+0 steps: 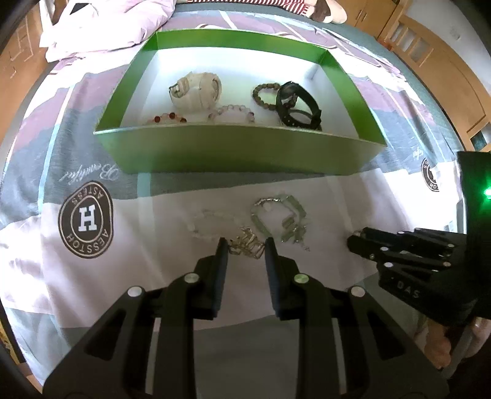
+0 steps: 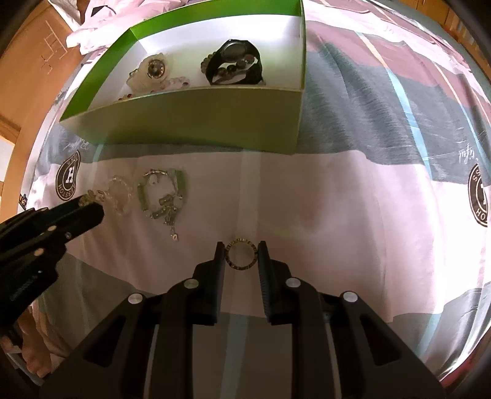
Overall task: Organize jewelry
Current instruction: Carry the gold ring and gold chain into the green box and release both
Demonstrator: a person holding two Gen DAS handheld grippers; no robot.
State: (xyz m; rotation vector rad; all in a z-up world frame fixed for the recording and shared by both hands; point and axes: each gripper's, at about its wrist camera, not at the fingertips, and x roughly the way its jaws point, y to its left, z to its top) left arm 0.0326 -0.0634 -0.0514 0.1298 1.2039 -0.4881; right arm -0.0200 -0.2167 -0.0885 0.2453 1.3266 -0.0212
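Observation:
A green box (image 1: 233,153) with a white floor stands on the bed and holds a white watch (image 1: 196,90), a black watch (image 1: 296,102) and bead bracelets (image 1: 265,95). In front of it lie a clear bead bracelet (image 1: 208,224), a green-stone bracelet (image 1: 277,214) and a gold chain (image 1: 247,244). My left gripper (image 1: 245,245) is open with the gold chain between its fingertips. My right gripper (image 2: 241,253) is open around a dark ring bangle (image 2: 241,254) lying on the sheet. The box also shows in the right wrist view (image 2: 196,119).
The bed has a patterned sheet (image 1: 86,214) in pink, grey and white with round logos. A rumpled pink quilt (image 1: 107,21) lies behind the box at left. Wooden furniture (image 1: 429,55) stands at the right. The right gripper shows in the left wrist view (image 1: 399,245).

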